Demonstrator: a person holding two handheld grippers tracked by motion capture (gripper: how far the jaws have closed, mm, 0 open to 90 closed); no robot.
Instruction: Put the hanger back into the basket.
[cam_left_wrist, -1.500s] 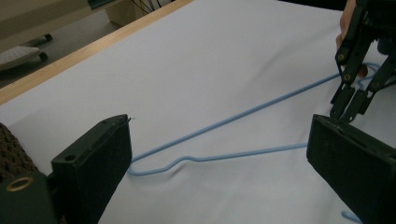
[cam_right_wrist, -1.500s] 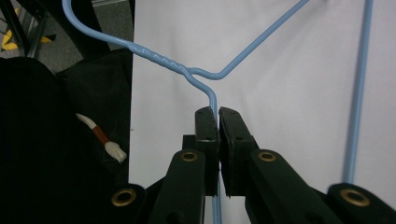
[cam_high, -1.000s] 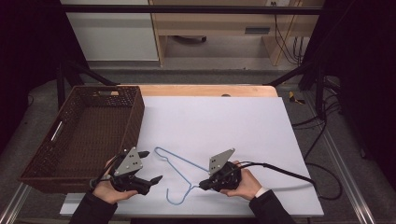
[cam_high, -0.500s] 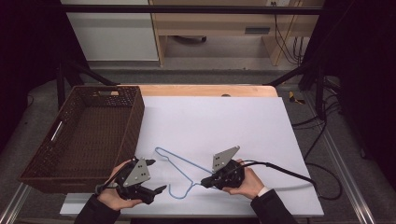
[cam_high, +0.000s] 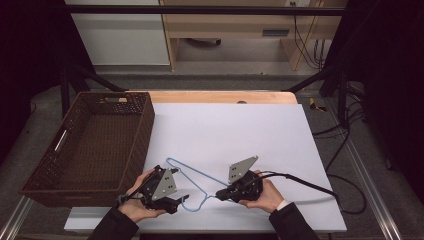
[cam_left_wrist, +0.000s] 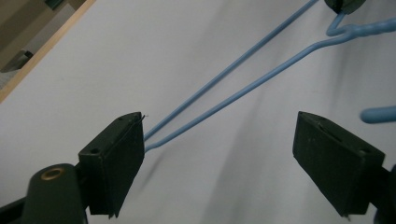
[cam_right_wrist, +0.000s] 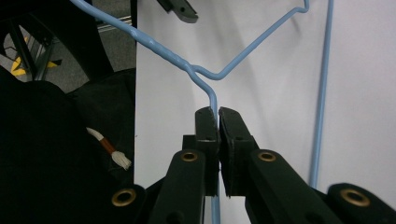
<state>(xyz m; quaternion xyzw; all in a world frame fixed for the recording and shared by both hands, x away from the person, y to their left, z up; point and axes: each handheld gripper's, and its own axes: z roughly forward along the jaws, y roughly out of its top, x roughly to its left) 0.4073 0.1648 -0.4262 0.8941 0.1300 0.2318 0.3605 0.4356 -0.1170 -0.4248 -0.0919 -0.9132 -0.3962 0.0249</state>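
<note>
Pinching the thin light-blue wire coat hanger (cam_right_wrist: 212, 100) near its twisted neck, my right gripper (cam_high: 221, 194) has its two black jaws pressed together on the wire, which runs straight down between them in the right gripper view. From above I see that hanger (cam_high: 192, 172) lying on the white tabletop (cam_high: 240, 130), close to the near edge, between my two hands. Its hook end (cam_high: 192, 204) curls toward my left gripper (cam_high: 183, 198), just beside that gripper's tip.

My left gripper (cam_left_wrist: 219, 163) stands with its jaws wide apart and grips nothing. In the left gripper view two blue wire runs of the hanger (cam_left_wrist: 224, 79) converge toward the left-hand jaw, their joined corner right at its edge; I cannot tell whether wire and jaw touch.

To the left of the hanger sits a dark brown woven wicker basket (cam_high: 145, 125) with a rectangular shape, its long side running along the tabletop's left edge and near my left hand (cam_high: 137, 197). My right hand (cam_high: 267, 192) rests on the table, a black cable (cam_high: 310, 185) trailing off to the right.
</note>
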